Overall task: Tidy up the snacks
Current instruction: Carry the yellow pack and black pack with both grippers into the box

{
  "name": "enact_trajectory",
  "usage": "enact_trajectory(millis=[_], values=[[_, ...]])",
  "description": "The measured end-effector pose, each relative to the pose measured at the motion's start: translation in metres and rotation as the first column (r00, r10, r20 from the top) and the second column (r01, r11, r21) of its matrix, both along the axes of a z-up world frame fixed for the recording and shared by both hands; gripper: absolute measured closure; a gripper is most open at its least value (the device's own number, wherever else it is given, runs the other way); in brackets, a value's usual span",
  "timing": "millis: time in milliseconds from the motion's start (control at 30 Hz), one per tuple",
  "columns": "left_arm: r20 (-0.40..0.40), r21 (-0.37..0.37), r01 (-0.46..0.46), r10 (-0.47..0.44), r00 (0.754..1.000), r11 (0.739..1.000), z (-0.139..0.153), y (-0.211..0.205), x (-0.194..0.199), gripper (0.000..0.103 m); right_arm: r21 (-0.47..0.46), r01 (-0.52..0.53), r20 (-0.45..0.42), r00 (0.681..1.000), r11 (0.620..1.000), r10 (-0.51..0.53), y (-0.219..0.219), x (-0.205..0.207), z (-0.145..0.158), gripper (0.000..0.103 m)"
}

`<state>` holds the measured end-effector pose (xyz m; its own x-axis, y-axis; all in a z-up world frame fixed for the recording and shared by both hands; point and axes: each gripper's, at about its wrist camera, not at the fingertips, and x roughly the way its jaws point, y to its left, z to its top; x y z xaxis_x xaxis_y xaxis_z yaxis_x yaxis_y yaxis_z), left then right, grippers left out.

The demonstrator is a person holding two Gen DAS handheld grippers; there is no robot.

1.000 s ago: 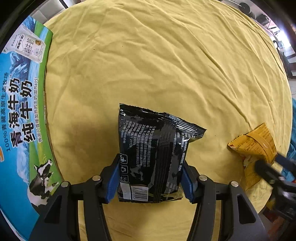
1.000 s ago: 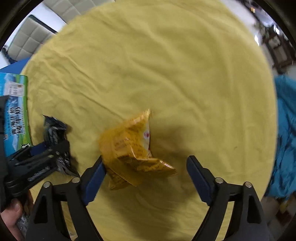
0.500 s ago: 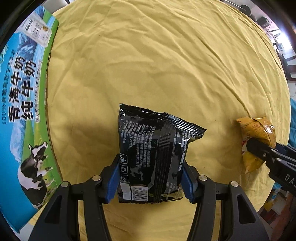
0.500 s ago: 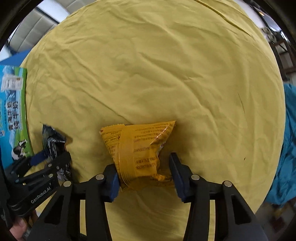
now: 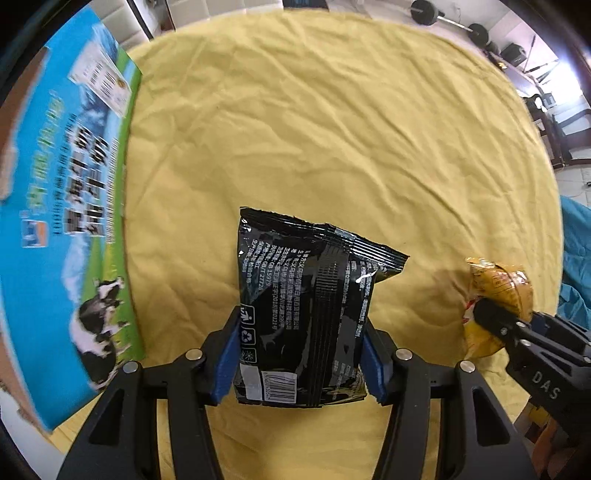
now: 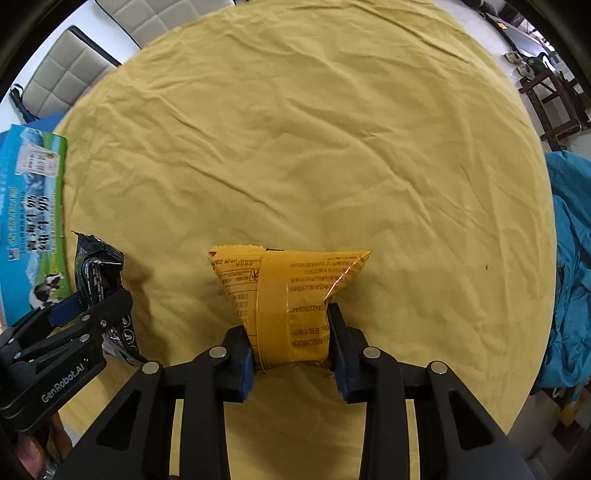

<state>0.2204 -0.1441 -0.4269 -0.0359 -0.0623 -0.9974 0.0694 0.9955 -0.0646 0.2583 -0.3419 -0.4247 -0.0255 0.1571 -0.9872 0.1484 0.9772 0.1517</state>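
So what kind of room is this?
Probably a room in someone's home: a round table under a yellow cloth, padded chairs beside it, and a barbell on the floor.

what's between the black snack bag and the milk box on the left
Nothing but wrinkled yellow tablecloth. In the left wrist view the stretch from the black snack bag to the blue milk box is bare cloth; the right wrist view shows the same.

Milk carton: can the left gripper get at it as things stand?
Probably not: the left gripper is shut on the black snack bag. The path over the yellow cloth to the milk carton looks free.
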Motion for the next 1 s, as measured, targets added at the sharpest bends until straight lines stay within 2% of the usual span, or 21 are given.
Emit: enact_trajectory(millis=[200, 433, 667, 1000], values=[[0.066, -0.032, 0.018, -0.016, 0.998, 0.999, 0.037, -0.002, -0.019, 0.050, 0.025, 0.003, 0.049, 0.999, 1.000, -0.004, -0.009, -0.027, 0.046, 0.068], [0.157, -0.071, 0.033, -0.022, 0.987, 0.997, 0.101, 0.013, -0.020, 0.050, 0.078, 0.006, 0.122, 0.992, 0.997, -0.016, -0.009, -0.049, 0.100, 0.068], [0.239, -0.097, 0.021, 0.002, 0.971, 0.995, 0.168, 0.039, -0.011, 0.050, 0.132, -0.020, 0.199, 0.980, 0.991, -0.007, 0.035, -0.061, 0.160, 0.068], [0.354, -0.093, -0.025, 0.056, 0.933, 0.995, 0.231, 0.132, -0.015, 0.050, 0.203, -0.112, 0.281, 0.958, 0.973, 0.051, 0.130, -0.057, 0.208, 0.068]])
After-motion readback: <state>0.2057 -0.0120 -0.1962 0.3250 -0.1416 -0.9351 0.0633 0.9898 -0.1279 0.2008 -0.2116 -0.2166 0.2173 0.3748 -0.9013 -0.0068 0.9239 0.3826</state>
